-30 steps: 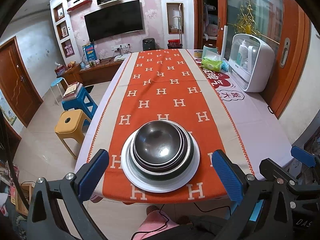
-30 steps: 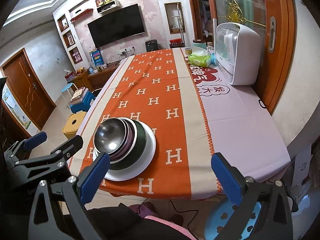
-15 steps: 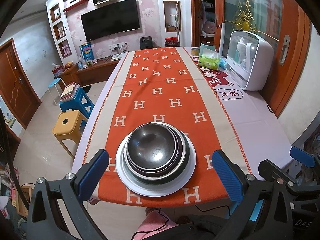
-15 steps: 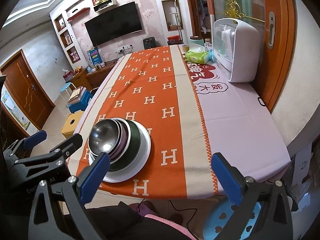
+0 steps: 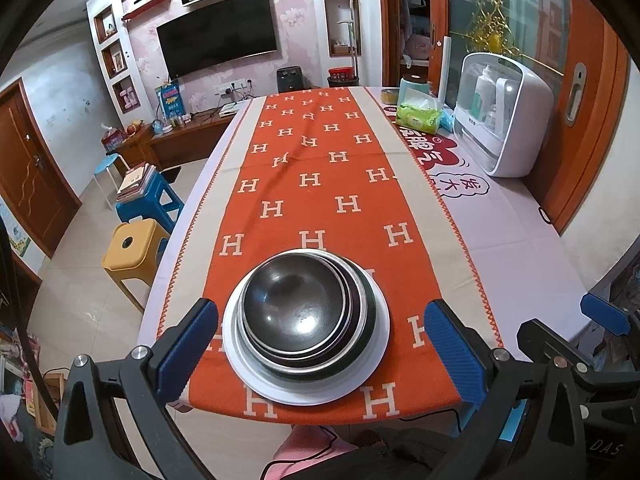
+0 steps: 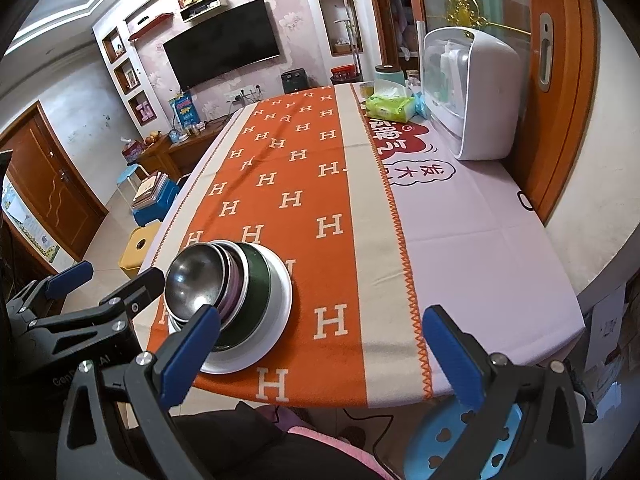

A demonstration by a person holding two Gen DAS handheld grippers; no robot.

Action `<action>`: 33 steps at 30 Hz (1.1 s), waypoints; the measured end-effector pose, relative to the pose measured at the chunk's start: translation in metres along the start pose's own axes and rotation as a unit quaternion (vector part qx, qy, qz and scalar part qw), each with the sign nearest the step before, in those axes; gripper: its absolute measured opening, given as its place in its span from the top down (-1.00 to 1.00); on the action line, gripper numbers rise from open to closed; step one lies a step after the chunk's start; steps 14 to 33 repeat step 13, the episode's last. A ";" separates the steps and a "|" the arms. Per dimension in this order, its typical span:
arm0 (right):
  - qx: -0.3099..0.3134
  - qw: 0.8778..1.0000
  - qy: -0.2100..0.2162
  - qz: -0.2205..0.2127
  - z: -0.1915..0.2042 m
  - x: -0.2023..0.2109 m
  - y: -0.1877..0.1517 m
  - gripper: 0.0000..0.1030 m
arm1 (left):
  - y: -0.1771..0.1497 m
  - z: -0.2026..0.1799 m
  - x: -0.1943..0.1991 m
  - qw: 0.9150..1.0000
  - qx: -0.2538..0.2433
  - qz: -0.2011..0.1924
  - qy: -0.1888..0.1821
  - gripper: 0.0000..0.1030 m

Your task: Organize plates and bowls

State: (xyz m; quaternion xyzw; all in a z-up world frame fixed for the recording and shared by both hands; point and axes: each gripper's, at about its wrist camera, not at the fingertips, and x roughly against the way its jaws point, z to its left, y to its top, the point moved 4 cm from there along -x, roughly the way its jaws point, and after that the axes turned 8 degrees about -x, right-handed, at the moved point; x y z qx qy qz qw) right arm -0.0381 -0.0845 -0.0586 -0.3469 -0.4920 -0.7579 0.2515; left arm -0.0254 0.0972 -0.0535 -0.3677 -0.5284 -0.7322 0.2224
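Living-room table [image 5: 500, 240] under an orange H-patterned runner [image 5: 320, 184], seen from both wrist cameras, with the task's dishes gathered at its near end: a steel bowl [image 5: 294, 306] nested in further bowls, the whole stack [image 6: 230, 292] seated on a white plate [image 5: 360, 376] close to the near table edge. Left gripper [image 5: 320, 342] stands wide open and holds nothing, its blue pads flanking the stack, which lies straight ahead between them, at or just past the fingertips; right gripper [image 6: 320, 356] is likewise wide open and empty, and the stack lies ahead and to its left, partly behind its left pad. The left gripper is judged the nearer and better centred. The stack is round, so no long axis governs the approach. Whether the nested pile is the finished arrangement or one awaiting sorting cannot be settled. A white appliance [image 5: 506, 120] and tissue pack [image 5: 418, 117] sit well apart at the far right; nothing stands between fingers and dishes
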 end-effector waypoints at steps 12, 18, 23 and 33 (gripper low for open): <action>0.000 1.000 0.000 0.001 -0.002 -0.006 0.006 -0.97 | 0.011 0.001 -0.015 1.000 -0.001 0.004 -0.001 -0.98; 0.000 1.000 0.000 0.001 -0.002 -0.006 0.006 -0.97 | 0.013 0.002 -0.017 1.000 -0.001 0.004 -0.001 -0.98; 0.000 1.000 0.000 0.001 -0.002 -0.006 0.006 -0.97 | 0.013 0.002 -0.017 1.000 -0.001 0.004 -0.001 -0.98; 0.000 1.000 0.000 0.001 -0.002 -0.006 0.006 -0.97 | 0.013 0.002 -0.017 1.000 -0.001 0.004 -0.001 -0.98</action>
